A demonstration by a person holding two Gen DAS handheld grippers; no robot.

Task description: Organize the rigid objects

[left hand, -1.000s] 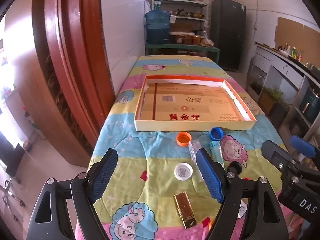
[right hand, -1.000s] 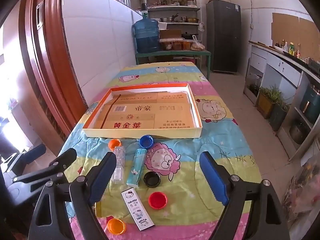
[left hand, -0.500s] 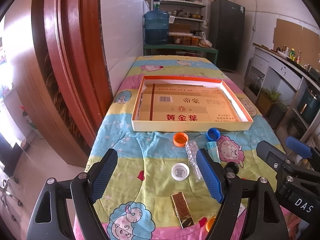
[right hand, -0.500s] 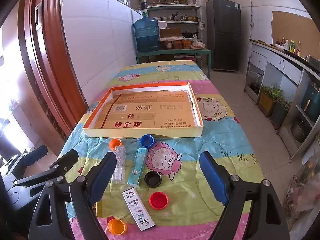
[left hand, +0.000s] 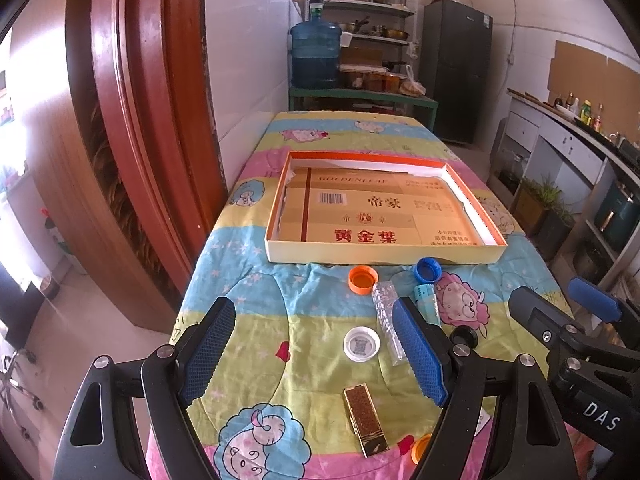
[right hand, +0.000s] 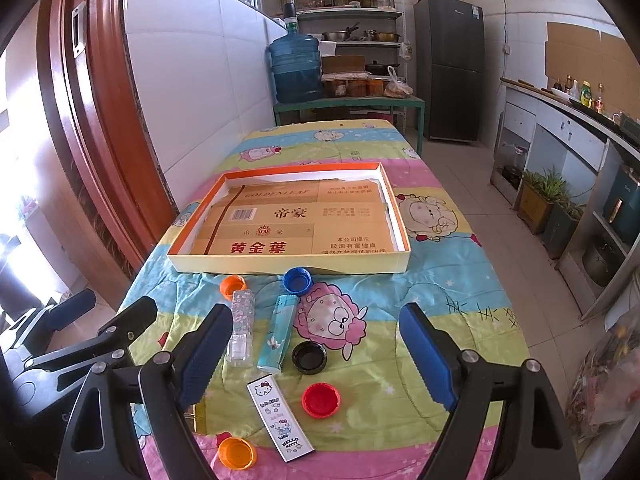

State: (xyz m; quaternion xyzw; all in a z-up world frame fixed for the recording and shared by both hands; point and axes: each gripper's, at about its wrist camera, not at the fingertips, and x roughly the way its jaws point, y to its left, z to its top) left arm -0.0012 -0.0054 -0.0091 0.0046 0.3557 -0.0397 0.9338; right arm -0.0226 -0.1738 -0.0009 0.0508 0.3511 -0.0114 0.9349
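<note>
- A shallow cardboard tray (right hand: pixel 288 266) with an orange inner rim lies on the cartoon-print tablecloth (right hand: pixel 460 280); only a flattened printed carton sheet (right hand: pixel 292 220) lines its floor, and none of the small items are in it.
- Just in front of its near wall sit an orange cap (right hand: pixel 233 284) and a blue cap (right hand: pixel 297 280), both mouth-up.
- Nearer the camera lie a clear lighter (right hand: pixel 241 328) and a teal lighter (right hand: pixel 278 332) side by side, a black cap (right hand: pixel 309 357) just right of the teal one.
- Closer still are a red cap (right hand: pixel 321 400), a white Hello Kitty lighter (right hand: pixel 279 416) and a second orange cap (right hand: pixel 237 453) near the table's edge.
- The left view adds a white cap (left hand: pixel 362 344) and a gold lighter (left hand: pixel 365 420) lying apart on the cloth.
- The left gripper (left hand: pixel 314 354) hovers above these, its jaws spread wide and holding nothing.
- The right gripper (right hand: pixel 316 354) likewise hangs over the lighters with its jaws wide apart and empty.
- A blue water jug (right hand: pixel 295 68) stands on a green bench beyond the table.
</note>
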